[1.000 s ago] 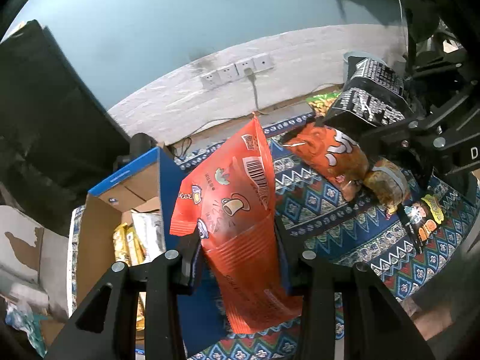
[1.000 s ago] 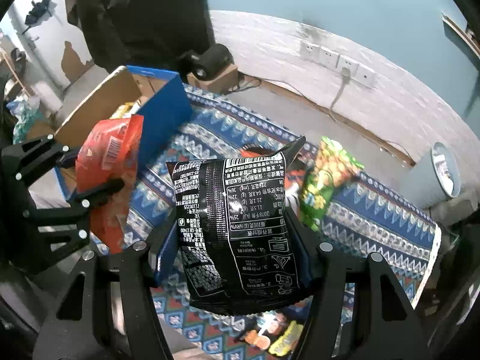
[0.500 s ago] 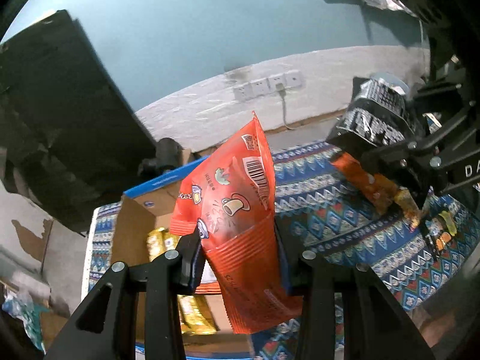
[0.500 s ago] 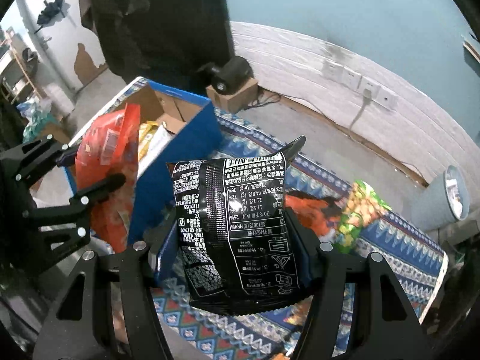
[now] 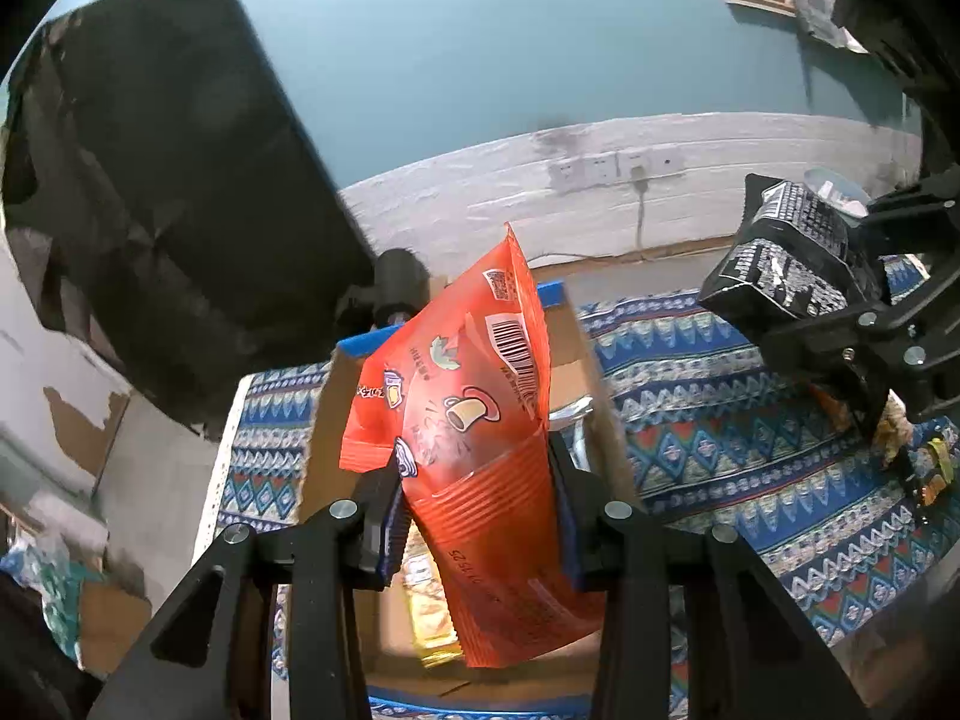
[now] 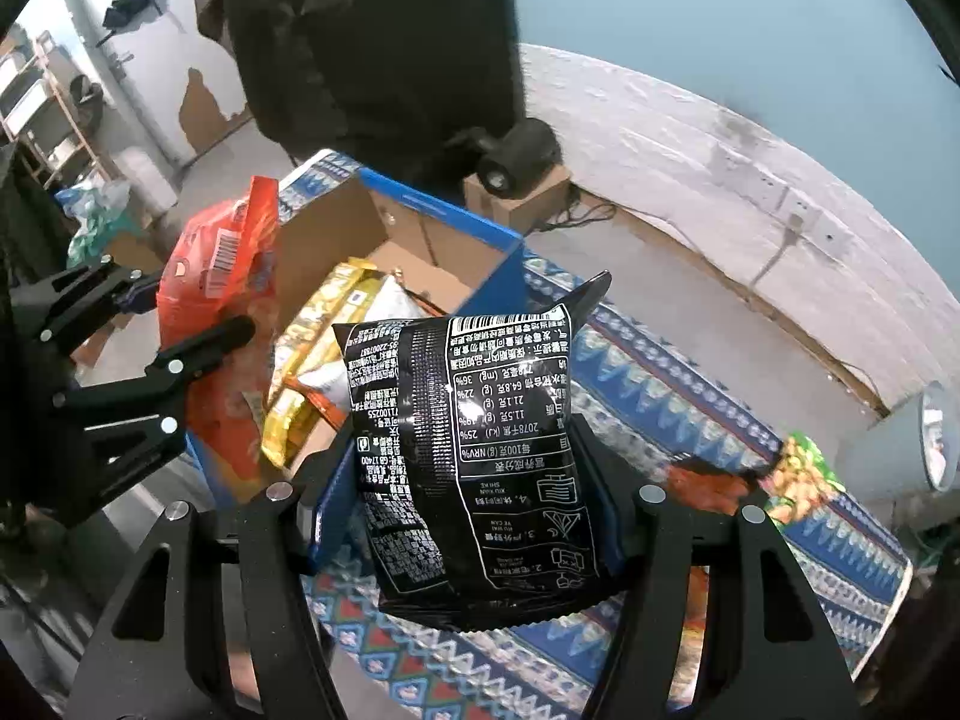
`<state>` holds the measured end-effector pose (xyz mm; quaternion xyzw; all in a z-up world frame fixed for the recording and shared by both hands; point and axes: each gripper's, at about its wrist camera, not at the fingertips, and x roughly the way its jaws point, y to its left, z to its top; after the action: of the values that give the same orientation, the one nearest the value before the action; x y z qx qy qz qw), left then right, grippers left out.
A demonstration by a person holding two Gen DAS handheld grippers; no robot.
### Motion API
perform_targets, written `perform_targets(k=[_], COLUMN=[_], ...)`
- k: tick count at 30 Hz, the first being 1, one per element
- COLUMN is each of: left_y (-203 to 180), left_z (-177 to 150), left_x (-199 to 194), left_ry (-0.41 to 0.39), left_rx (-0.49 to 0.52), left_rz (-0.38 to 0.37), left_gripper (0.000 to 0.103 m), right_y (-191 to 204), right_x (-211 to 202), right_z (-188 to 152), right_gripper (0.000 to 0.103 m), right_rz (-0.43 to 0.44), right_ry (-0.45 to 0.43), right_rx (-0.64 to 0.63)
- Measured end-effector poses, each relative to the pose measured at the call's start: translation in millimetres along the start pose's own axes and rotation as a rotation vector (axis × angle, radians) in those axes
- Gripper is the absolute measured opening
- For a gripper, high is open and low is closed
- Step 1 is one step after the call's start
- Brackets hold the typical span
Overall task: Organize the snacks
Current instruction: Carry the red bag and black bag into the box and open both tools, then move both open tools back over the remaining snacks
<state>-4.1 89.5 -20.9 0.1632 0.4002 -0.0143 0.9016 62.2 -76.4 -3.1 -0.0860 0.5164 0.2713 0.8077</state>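
Note:
My left gripper (image 5: 474, 480) is shut on an orange-red snack bag (image 5: 474, 420) and holds it over the open cardboard box (image 5: 327, 438) with blue outer walls. My right gripper (image 6: 474, 480) is shut on a black snack bag (image 6: 474, 438) and holds it above the patterned cloth by the box's right wall (image 6: 498, 276). The box holds yellow and silver packets (image 6: 318, 354). The right gripper with the black bag (image 5: 792, 252) shows at the right of the left wrist view; the left gripper with the orange bag (image 6: 222, 276) shows at the left of the right wrist view.
A blue patterned cloth (image 5: 708, 414) covers the table. A green snack bag (image 6: 804, 474) and an orange bag (image 6: 708, 486) lie on it at the right. A white bin (image 6: 924, 444) stands beyond the table. A dark cloth (image 6: 372, 36) hangs behind the box.
Both grippers have moved left toward the box with their bags. The orange bag now hangs over the box's inside; the black bag has come up beside the box's right wall.

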Motion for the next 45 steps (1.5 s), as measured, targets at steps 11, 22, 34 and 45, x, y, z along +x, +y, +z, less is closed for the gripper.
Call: perform_targets(k=[11, 22, 34, 45], left_y=[51.0, 80.0, 76.3, 43.8], left_z=[-20.2, -36.0, -36.5, -33.9], left_x=[24.7, 51.4, 56.7, 47.0], left_ry=[0.068, 0.137, 0.173, 0.175], left_rx=[-0.090, -0.151, -0.164, -0.115], left_rz=[0.056, 0.075, 0.077, -0.001], left_gripper=[0.040, 0.041, 0.077, 0.078], right_y=[48.5, 79.1, 82.8, 53.4], right_x=[36.7, 84.6, 86.0, 53.9], right_z=[35.9, 59.9, 62.9, 40.2], right_gripper=[0.065, 0.065, 0.074, 0.075], right_rz=[0.064, 0.074, 0.047, 0.002], right_ry=[0.036, 0.089, 0.079, 0.059], right_rx=[-0.001, 0.034, 0.006, 0.003])
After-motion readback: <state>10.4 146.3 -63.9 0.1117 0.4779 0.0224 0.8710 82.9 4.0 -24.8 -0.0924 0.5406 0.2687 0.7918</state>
